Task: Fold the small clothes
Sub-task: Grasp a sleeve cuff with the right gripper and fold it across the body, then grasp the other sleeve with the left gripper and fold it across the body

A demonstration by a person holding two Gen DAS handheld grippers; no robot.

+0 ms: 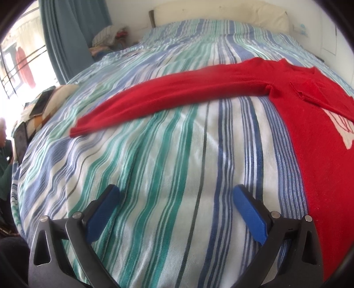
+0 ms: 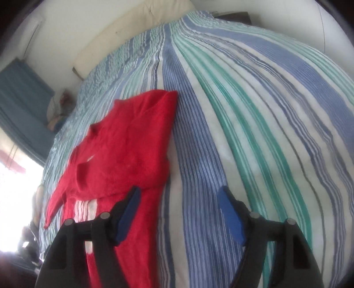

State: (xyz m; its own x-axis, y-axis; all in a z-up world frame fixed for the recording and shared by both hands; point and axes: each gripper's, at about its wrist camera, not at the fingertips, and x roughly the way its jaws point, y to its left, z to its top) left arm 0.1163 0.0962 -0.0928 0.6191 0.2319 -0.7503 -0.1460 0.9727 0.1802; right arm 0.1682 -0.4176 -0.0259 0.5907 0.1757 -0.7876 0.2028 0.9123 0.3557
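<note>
A red sweater [image 1: 309, 110] lies flat on the striped bedspread [image 1: 154, 166]. In the left wrist view one long sleeve [image 1: 154, 99] stretches out to the left, and a white pattern shows on the body at the right edge. My left gripper [image 1: 176, 188] hovers open over bare bedspread, left of the sweater's body. In the right wrist view the sweater [image 2: 128, 144] has its right side folded over onto the body. My right gripper [image 2: 179, 189] is open at the sweater's right edge, its left finger over red cloth, with nothing gripped between the pads.
A cream headboard cushion [image 1: 221, 15] runs along the far wall. Blue curtains [image 1: 73, 33] and a bright window stand at the left. A heap of clothes [image 1: 108, 35] sits at the far left corner. Flat devices [image 1: 42, 104] lie on a bedside surface, with a person [image 1: 3, 137] beside it.
</note>
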